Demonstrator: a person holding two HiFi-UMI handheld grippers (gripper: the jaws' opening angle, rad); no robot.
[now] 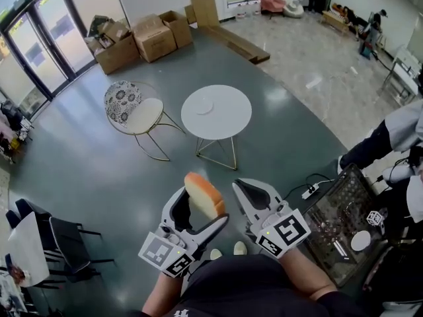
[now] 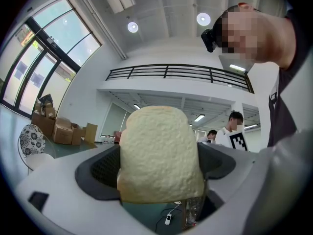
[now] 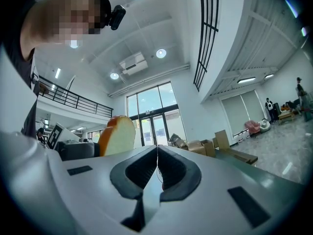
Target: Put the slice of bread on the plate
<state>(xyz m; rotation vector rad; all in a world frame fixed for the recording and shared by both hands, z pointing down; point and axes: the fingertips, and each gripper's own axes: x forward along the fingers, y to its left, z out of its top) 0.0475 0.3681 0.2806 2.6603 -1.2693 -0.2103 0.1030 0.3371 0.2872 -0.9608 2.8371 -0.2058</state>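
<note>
Pale, spongy crumb with an orange-brown crust marks the slice of bread, which stands upright in the left tongs, high above the floor and close in front of the person's body; in the left gripper view the slice of bread fills the middle of the picture, its lower part clamped between the two dark padded jaws of the left tongs and its rounded top rising well above them; the jaws stand only as far apart as the slice is thick. Just beside them, the right tongs hold nothing; the right gripper view shows the right tongs with both dark jaws pressed together along a thin seam, and the slice of bread off to the left, crust edge turned toward the camera. Both tongs point up and away from the person, each with its marker cube near the hand. The plate, small, round and white, lies on a round white table with thin gold legs, well apart from the bread and farther out across the grey-green floor; left of the table stands a chair with a patterned back and a pale seat; beyond it, cardboard boxes are grouped near tall glass doors.
</note>
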